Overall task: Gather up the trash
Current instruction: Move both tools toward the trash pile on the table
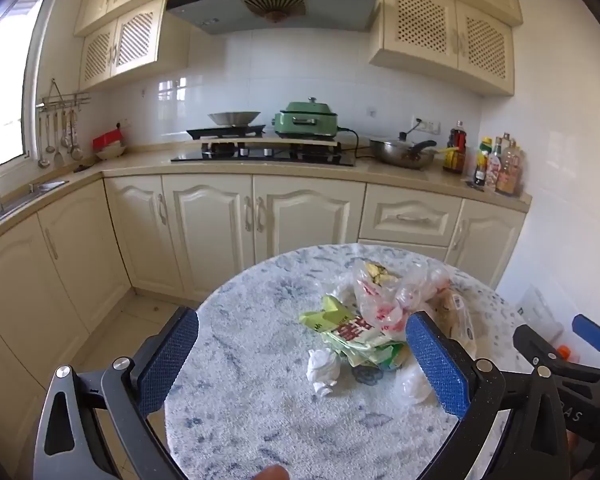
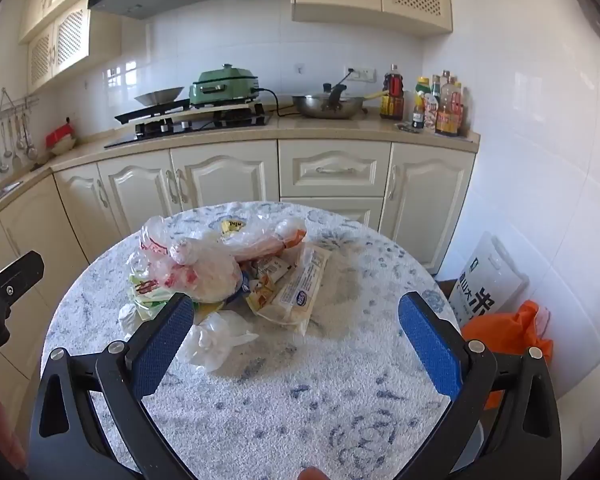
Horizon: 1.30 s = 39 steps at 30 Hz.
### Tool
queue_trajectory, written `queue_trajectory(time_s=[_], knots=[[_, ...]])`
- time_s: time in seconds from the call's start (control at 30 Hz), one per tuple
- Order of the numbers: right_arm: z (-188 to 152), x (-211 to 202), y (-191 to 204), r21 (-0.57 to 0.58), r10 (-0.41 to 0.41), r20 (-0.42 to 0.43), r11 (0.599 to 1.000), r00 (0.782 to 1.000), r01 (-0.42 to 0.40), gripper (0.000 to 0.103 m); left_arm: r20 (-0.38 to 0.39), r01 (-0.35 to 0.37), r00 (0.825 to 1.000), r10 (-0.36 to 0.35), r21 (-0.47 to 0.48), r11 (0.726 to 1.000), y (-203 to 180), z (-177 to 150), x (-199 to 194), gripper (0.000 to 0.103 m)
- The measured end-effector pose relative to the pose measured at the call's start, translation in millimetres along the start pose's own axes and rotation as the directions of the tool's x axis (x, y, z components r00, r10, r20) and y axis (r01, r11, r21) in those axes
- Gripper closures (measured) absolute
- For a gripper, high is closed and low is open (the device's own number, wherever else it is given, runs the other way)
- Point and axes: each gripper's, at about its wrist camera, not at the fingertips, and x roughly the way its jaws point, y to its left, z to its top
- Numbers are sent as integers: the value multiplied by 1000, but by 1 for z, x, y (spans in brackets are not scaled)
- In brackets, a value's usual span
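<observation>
Across the lower left-wrist frame, left gripper [image 1: 302, 354] spread wide and empty over the round blue-speckled white table [image 1: 240, 420], crumpled plastic trash pile [image 1: 364, 320] lying centre-right. At the bottom of the right-wrist frame, right gripper [image 2: 296, 340] likewise agape, same pile upper left of centre, touching neither pad.

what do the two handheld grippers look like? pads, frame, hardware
Both alike: left gripper and right gripper have a black speckled plastic frame with triangular cut-outs, silver round pivot bolts, and two fingers faced with blue diamond-textured pads. No cables or sleeves visible.

Green wrapper [image 2: 146, 292] half hidden under clear bag [image 2: 204, 268]; rice sack [image 2: 485, 280] partly behind table rim [image 2: 428, 268].
</observation>
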Motion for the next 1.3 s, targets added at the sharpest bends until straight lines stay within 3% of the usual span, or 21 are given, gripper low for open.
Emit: queue_trajectory(time_s=[0.27,0.33,0.7,1.3], knots=[[21,-15,11,-29,-14,80,999,997,17,0,101,-59,993,52,67,996,-30,5,-17,1],[28,-22,15,-38,-17,102,999,995,21,0,88,-37,995,37,5,999,0,12,-25,1],[60,-58,11,-9,13,215,1000,976,-12,0,186,-13,982,16,-15,1000,-2,27,-51,1],[64,-63,-2,12,20,214,1000,977,-23,0,175,7,985,-1,-35,999,-8,39,-70,1]])
